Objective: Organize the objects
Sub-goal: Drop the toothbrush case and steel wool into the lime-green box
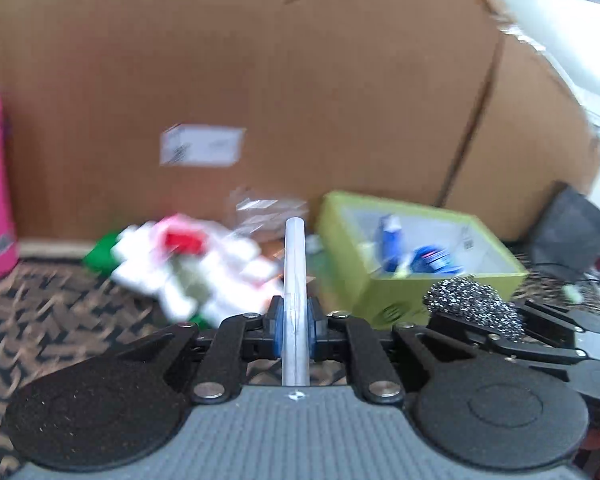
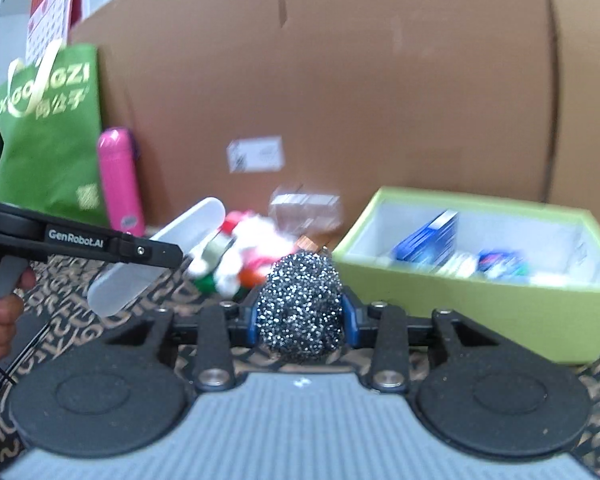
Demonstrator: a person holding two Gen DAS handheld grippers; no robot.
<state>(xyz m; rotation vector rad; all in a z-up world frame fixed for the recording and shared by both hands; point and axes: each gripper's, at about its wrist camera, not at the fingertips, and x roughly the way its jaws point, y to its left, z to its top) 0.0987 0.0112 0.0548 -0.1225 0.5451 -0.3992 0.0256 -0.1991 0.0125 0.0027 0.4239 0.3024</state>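
Observation:
My left gripper [image 1: 295,322] is shut on a flat translucent white plastic case [image 1: 295,280], held edge-on; the case also shows in the right wrist view [image 2: 160,256], with the left gripper [image 2: 168,254] around it. My right gripper [image 2: 300,320] is shut on a steel wool scouring ball [image 2: 300,304], which also shows in the left wrist view [image 1: 472,304]. A lime-green open box [image 2: 480,296] holding blue packets sits just right of it; it also shows in the left wrist view [image 1: 380,296].
A blurred pile of white, red and green items [image 1: 188,268] lies on the patterned cloth [image 1: 40,312] ahead. A pink bottle [image 2: 120,184] and a green bag [image 2: 48,132] stand left. A big cardboard box [image 1: 260,80] forms the back wall.

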